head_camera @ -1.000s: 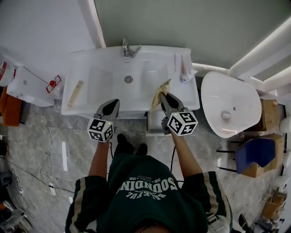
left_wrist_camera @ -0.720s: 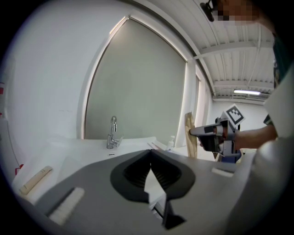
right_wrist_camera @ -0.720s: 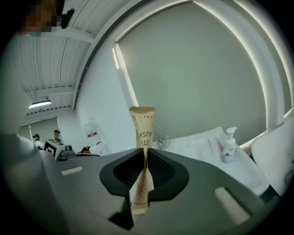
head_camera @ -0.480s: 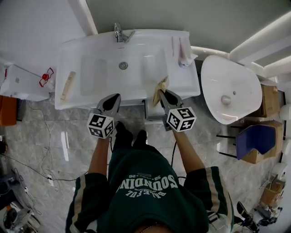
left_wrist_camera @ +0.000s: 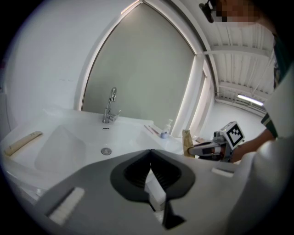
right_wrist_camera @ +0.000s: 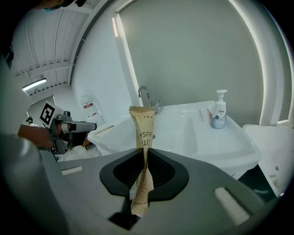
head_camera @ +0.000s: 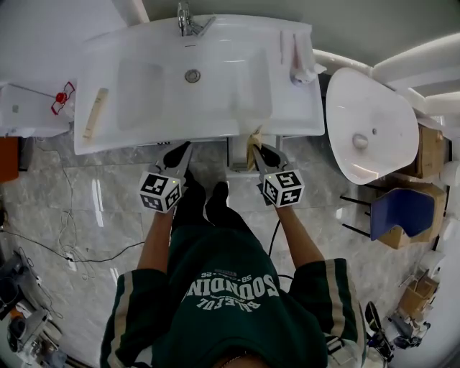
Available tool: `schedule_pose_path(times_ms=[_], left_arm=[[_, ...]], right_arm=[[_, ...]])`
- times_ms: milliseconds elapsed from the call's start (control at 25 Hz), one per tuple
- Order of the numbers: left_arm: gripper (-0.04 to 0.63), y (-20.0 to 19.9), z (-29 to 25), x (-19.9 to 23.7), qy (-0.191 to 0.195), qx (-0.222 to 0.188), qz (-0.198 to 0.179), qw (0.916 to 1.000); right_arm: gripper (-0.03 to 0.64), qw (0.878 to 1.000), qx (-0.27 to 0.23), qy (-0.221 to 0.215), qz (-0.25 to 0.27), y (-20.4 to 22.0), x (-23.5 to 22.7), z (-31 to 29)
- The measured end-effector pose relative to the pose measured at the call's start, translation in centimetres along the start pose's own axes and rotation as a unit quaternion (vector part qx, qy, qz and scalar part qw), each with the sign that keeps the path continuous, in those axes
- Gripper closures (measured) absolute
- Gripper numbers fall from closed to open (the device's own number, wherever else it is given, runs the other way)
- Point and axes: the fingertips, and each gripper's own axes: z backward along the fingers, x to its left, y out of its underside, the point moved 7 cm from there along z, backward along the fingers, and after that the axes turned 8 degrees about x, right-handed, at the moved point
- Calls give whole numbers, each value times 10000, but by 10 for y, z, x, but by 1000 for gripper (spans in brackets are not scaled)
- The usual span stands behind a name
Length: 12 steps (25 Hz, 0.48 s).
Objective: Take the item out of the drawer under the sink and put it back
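Observation:
My right gripper [head_camera: 256, 149] is shut on a tan paper packet [head_camera: 255, 135] at the front edge of the white sink [head_camera: 93, 93]. In the right gripper view the packet [right_wrist_camera: 143, 131] stands upright between the pads, printed end up, with my right gripper [right_wrist_camera: 145, 153] closed around its lower half. A narrow pale drawer [head_camera: 241, 164] shows just below the sink edge, between the two grippers. My left gripper [head_camera: 180, 149] is shut on nothing, level with the right one and also at the sink's front edge. The left gripper view shows the left gripper [left_wrist_camera: 150, 153] closed, with the basin behind it.
A faucet [head_camera: 188, 20] stands at the back of the basin and a soap bottle [right_wrist_camera: 219, 110] on its right rim. A wooden stick [head_camera: 95, 113] lies on the left rim. A toilet [head_camera: 370, 136] stands to the right, a blue chair [head_camera: 402, 215] beyond. Feet [head_camera: 205, 201] stand below.
Both grippers have sunk from over the basin's front part to its front edge. The right one still holds the packet, now lower against the sink edge.

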Motion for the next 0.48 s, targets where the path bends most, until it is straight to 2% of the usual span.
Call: schedule_pose_path(times_ms=[320, 480], left_arm=[[545, 48, -8, 12, -134, 304, 274, 9991], [545, 65, -10, 15, -182, 354, 414, 9984]], right_arm=[[583, 9939, 697, 30, 856, 51, -8, -40], [583, 9785, 1221, -35, 1664, 79, -12, -70]])
